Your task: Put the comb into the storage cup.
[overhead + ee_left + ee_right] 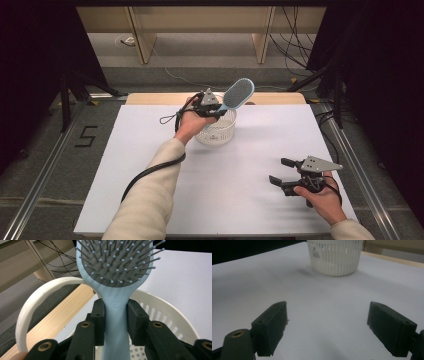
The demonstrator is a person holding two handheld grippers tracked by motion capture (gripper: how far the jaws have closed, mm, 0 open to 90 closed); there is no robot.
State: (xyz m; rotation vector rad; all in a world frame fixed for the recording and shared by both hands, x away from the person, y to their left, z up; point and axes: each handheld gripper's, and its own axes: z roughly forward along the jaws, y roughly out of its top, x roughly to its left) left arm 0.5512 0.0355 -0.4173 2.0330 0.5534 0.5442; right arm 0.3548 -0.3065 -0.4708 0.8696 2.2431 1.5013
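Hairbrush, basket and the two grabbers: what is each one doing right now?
Hairbrush: held by its handle, over the basket, bristles showing.
Basket: upright on the white table, handle raised.
Left gripper: shut on the hairbrush handle.
Right gripper: open, holding nothing, low over the table.

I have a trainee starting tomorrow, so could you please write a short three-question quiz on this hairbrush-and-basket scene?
1. True or false: the left gripper is clamped on the handle of the light blue hairbrush.
2. Multiple choice: the right gripper is A) shut on the basket rim, B) open above the white tabletop, holding nothing, C) shut on a cable.
3. Short answer: what stands directly under the held hairbrush?

Key:
1. True; both pads press the handle, bristle head beyond the jaws.
2. B.
3. The white slotted basket, with its loop handle up.
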